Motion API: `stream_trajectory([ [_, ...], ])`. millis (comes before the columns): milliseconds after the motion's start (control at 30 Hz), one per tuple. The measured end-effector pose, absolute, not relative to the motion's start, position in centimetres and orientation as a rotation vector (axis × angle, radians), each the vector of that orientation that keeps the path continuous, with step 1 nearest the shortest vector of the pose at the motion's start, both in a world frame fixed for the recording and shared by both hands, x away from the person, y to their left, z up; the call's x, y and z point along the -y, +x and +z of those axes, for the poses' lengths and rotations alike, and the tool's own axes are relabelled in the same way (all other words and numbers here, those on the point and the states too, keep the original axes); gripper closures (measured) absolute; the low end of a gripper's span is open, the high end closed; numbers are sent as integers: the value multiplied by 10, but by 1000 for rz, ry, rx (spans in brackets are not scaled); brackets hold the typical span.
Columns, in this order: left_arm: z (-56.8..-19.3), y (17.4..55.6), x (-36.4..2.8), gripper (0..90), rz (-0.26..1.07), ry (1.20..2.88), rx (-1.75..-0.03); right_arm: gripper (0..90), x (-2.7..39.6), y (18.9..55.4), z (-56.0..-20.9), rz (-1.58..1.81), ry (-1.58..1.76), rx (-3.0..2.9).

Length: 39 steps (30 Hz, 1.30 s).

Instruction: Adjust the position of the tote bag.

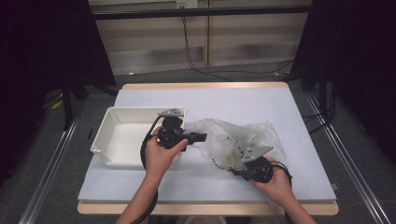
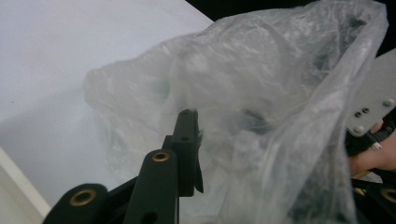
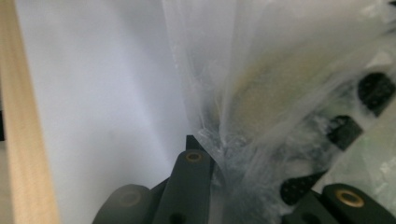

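A: From above, your left gripper [image 1: 198,137] points its jaws at the clear plastic bag [image 1: 243,135], with the white tray [image 1: 109,140] just behind your left hand.

B: And your right gripper [image 1: 240,169] bites the bag's near edge.

A: In the left gripper view, your jaws stand slightly apart against the film; I can't tell whether they hold it.

B: In the right gripper view, your jaws clamp the bag's film.

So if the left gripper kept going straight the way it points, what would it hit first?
Most likely the clear plastic bag: the left gripper points into its crumpled side, already at or near the film.
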<state>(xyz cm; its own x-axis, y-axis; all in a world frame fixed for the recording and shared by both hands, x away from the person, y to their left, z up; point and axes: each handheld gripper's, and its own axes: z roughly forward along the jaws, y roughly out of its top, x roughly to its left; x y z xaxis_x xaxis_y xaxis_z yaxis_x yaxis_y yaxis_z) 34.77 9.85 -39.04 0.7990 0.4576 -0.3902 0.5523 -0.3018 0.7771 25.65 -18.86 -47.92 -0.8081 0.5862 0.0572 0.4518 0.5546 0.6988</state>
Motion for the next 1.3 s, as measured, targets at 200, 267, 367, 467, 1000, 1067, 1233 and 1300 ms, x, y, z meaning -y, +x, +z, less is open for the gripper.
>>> stream_trajectory([
  [200, -393, 346, -94, 594, -95, 1954, -768, 899, 190, 241, -479, 1114, 835, -2640],
  [267, -395, 346, -90, 536, -77, 1954, -771, 899, 191, 239, -479, 1113, 838, -2642],
  [367, -398, 346, -85, 402, -19, 1969, -764, 898, 192, 239, -480, 1121, 858, -2630],
  [467, -400, 347, -84, 328, -20, 1984, -770, 865, 192, 240, -480, 1122, 853, -2621],
  [1000, -401, 347, -83, 900, -185, 2068, -780, 232, 198, 250, -445, 1173, 973, -2409],
  [1067, -402, 347, -81, 900, -188, 2072, -785, 203, 196, 252, -441, 1179, 974, -2386],
  [1233, -402, 348, -78, 895, -191, 2084, -767, 370, 187, 264, -442, 1228, 963, -2378],
  [1300, -401, 350, -77, 745, -113, 2052, -776, 512, 182, 264, -446, 1257, 919, -2408],
])
